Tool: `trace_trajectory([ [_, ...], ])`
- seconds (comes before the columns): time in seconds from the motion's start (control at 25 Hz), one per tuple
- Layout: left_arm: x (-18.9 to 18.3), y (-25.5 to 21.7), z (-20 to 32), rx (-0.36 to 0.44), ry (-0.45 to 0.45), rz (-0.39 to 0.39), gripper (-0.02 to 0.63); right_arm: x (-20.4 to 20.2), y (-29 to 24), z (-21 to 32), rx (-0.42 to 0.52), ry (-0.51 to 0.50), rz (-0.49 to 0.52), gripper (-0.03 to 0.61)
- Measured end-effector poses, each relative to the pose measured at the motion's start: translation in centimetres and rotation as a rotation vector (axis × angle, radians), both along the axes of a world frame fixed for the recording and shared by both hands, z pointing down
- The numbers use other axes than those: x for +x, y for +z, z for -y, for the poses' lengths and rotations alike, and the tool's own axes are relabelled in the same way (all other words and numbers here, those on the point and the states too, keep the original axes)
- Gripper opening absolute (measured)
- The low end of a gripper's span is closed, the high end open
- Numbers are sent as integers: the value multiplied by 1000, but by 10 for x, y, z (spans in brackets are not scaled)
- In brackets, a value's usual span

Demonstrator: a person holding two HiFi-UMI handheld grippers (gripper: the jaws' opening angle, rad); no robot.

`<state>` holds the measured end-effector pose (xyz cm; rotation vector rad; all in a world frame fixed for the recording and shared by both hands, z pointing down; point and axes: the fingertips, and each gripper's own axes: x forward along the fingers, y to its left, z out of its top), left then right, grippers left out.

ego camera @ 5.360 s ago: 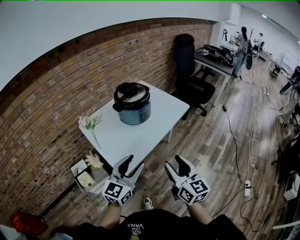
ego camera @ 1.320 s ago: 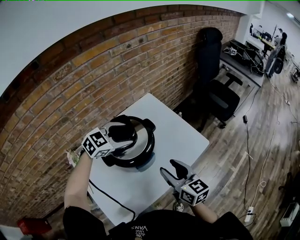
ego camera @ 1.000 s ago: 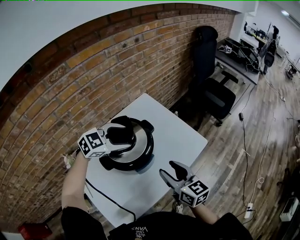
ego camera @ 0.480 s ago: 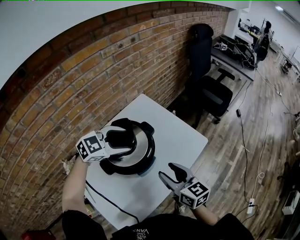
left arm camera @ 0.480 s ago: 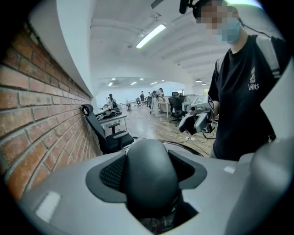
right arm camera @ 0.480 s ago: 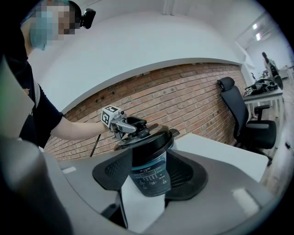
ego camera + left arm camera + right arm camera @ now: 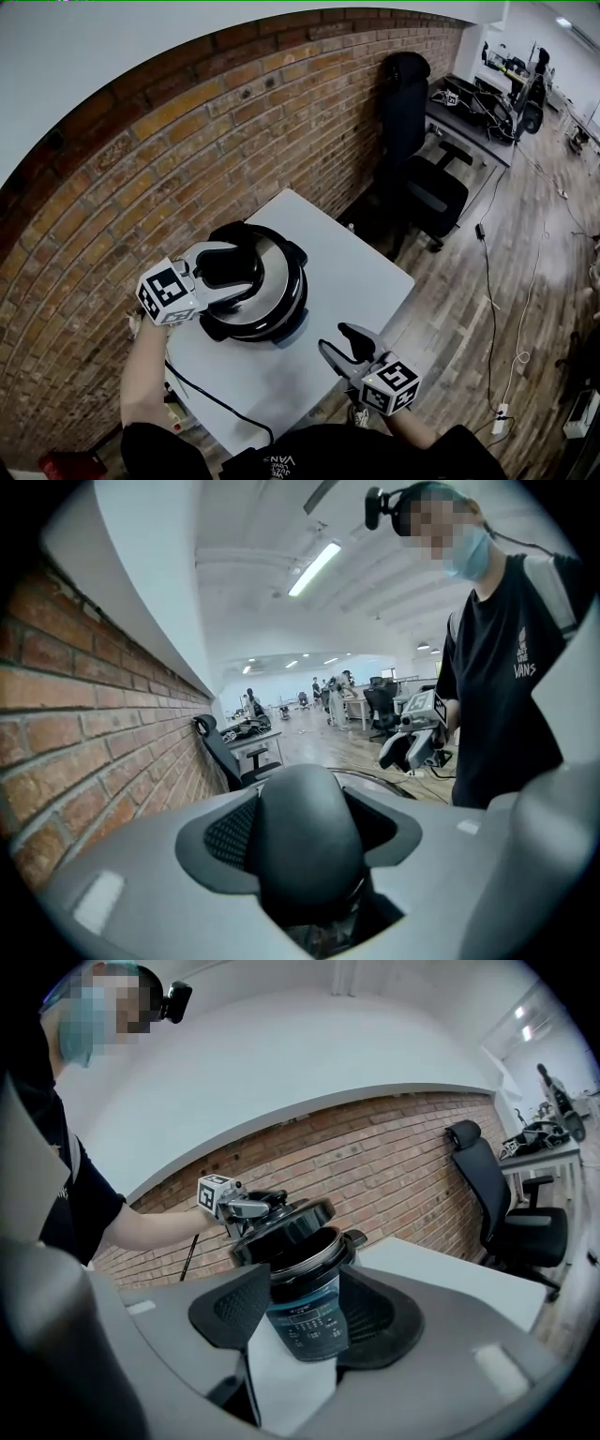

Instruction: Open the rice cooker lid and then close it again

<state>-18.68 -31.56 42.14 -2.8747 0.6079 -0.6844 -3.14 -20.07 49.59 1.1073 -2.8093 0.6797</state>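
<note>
A rice cooker (image 7: 296, 324) with a blue-grey body stands on the white table (image 7: 361, 277). Its black and silver lid (image 7: 272, 279) is raised off the pot and tilted, with the rim of the pot (image 7: 309, 1258) showing below it. My left gripper (image 7: 236, 273) is shut on the lid's black handle (image 7: 305, 841), which fills the gap between the pads. My right gripper (image 7: 336, 339) hangs open at the table's front edge, nothing between its fingers, and it looks toward the cooker body (image 7: 305, 1321).
A brick wall (image 7: 187, 141) runs behind the table. A black office chair (image 7: 417, 141) stands at the table's far end, with a desk (image 7: 473, 108) beyond it. A black power cord (image 7: 217, 400) trails over the table's near left part. Wooden floor lies to the right.
The left gripper has risen with the lid, which now stands tilted above the pot instead of lying on it. The right gripper has kept its place.
</note>
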Motion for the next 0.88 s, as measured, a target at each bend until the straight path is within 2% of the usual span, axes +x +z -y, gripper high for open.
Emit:
trace_trajectory([
  [0.36, -28, -30, -20, 76, -250, -142, 281, 10, -10, -8, 29, -41, 32, 221],
  [0.88, -63, -32, -91, 117, -542, -230, 281, 4, -22, -22, 61, -190, 55, 221],
])
